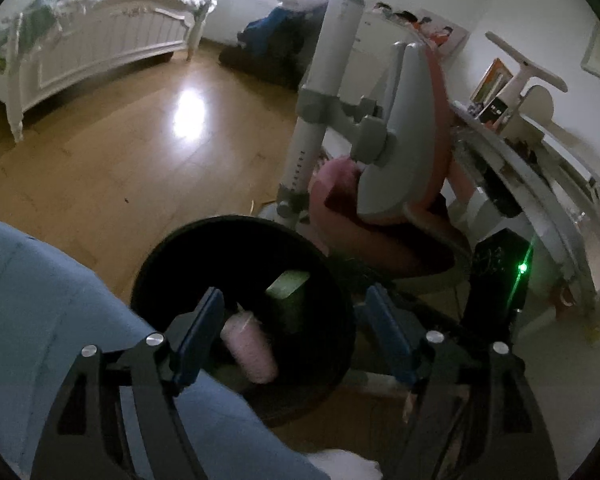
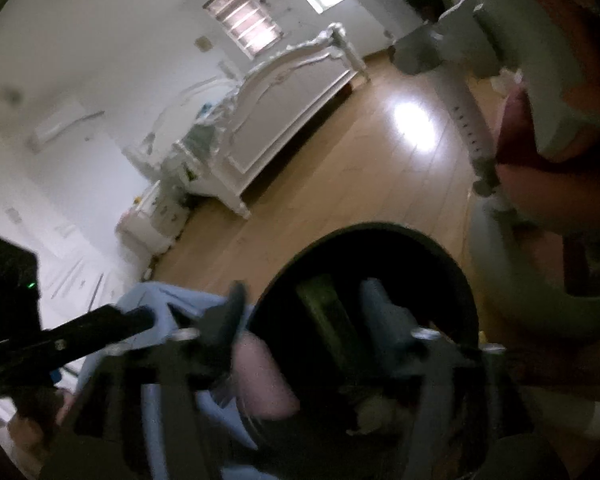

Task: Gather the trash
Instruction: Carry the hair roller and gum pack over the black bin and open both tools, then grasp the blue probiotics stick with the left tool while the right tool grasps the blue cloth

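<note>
Both grippers over the black bin (image 1: 172, 264), lower centre of frame. Left gripper (image 1: 296, 320) jaws wide, nothing gripped; right gripper (image 2: 304, 308) same. Pink cup (image 1: 249, 343) and green box (image 1: 288, 285) lie inside the bin, so drop looks done.

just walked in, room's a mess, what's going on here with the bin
A person is collecting trash with a handheld gripper in each hand. Both the left gripper and the right gripper hang open over a black bin on the wooden floor. A pink cup and a green box lie inside it; neither gripper holds anything.
</note>
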`<control>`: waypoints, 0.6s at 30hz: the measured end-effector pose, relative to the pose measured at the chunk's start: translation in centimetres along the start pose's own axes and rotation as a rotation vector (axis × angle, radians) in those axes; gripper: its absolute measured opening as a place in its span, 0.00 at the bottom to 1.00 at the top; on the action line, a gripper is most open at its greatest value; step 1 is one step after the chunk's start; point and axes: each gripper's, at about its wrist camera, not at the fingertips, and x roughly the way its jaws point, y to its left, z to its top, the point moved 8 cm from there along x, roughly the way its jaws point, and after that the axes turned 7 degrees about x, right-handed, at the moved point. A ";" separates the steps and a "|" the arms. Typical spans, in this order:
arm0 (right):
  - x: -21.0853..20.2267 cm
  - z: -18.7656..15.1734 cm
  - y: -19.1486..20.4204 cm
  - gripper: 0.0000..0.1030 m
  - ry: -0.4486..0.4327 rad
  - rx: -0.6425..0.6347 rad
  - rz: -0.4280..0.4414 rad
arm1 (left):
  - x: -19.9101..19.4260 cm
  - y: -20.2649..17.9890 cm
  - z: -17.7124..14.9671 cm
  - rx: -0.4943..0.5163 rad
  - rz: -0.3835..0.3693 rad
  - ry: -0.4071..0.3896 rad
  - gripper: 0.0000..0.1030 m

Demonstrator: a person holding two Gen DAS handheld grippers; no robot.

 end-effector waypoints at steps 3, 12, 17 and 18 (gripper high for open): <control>-0.9 -0.6 1.8 0.68 -0.003 -0.023 0.011 | -2.2 0.2 -0.3 -0.008 0.010 -0.017 0.72; -2.5 -5.6 11.1 0.70 0.086 -0.225 0.130 | -13.8 4.0 -6.7 -0.012 0.164 -0.084 0.82; -1.9 -10.8 17.9 0.70 0.209 -0.406 0.212 | -18.8 9.5 -12.5 -0.097 0.316 -0.053 0.86; -1.8 -11.8 19.1 0.70 0.230 -0.441 0.225 | -19.6 10.7 -13.9 -0.131 0.346 -0.039 0.86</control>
